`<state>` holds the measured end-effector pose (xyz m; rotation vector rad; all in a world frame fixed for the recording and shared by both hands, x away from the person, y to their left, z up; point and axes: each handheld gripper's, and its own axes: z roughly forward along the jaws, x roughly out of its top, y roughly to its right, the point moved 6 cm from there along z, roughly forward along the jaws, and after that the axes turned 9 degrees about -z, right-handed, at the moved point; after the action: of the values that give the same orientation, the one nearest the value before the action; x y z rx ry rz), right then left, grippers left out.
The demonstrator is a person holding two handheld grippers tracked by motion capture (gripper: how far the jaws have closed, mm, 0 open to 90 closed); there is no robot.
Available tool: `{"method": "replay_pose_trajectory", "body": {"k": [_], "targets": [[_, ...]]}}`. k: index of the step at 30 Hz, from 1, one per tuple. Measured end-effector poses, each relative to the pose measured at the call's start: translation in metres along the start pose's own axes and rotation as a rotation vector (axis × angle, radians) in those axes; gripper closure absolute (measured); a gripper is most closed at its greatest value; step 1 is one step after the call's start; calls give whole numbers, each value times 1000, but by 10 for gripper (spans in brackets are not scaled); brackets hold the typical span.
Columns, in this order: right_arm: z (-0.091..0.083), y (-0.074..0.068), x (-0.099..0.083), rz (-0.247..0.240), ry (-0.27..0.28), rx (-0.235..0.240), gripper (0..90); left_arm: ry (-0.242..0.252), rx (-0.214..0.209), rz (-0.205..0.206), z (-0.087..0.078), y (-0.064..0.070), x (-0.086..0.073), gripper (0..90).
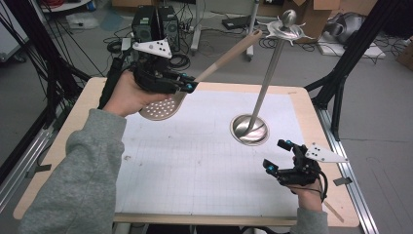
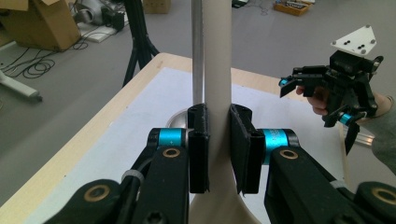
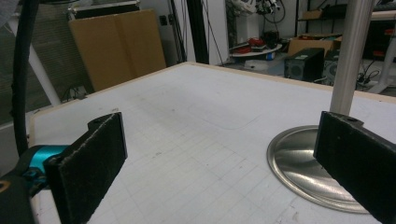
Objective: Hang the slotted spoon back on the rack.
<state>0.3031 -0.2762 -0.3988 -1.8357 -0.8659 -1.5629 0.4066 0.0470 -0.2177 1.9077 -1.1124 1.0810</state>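
Observation:
My left gripper [image 1: 189,87] is shut on the beige handle of a slotted spoon [image 1: 160,107] held above the table's far left. The perforated metal bowl hangs below the hand; the handle [image 1: 229,52] slants up toward the top of a metal stand. In the left gripper view the beige handle [image 2: 218,70] runs up between the closed jaws of my left gripper [image 2: 218,149]. The stand has a round steel base [image 1: 250,129], a tall pole [image 1: 269,73] and hooks with a ball on top [image 1: 287,27]. My right gripper [image 1: 278,155] stands open near the table's right front, with nothing between its pads [image 3: 95,154].
A white gridded mat [image 1: 204,161] covers the wooden table [image 1: 83,105]. The stand base [image 3: 303,163] lies just ahead of my right gripper. My right gripper [image 2: 317,100] and the hand on it show in the left gripper view. Black frame legs, cables and boxes stand on the floor beyond.

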Motion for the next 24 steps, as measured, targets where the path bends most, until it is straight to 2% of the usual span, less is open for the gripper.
{"method": "replay_pose_trajectory", "body": {"k": [9,15,24], "targets": [[-2,1,1,-1,9,-5,15,1,-8,9,9,4,4,778],[-4,1,2,-2,13,-4,15,-9,4,-3,14,3,4,779],[-5,2,2,-3,19,-7,15,-13,-9,-11,20,3,3,778]]}}
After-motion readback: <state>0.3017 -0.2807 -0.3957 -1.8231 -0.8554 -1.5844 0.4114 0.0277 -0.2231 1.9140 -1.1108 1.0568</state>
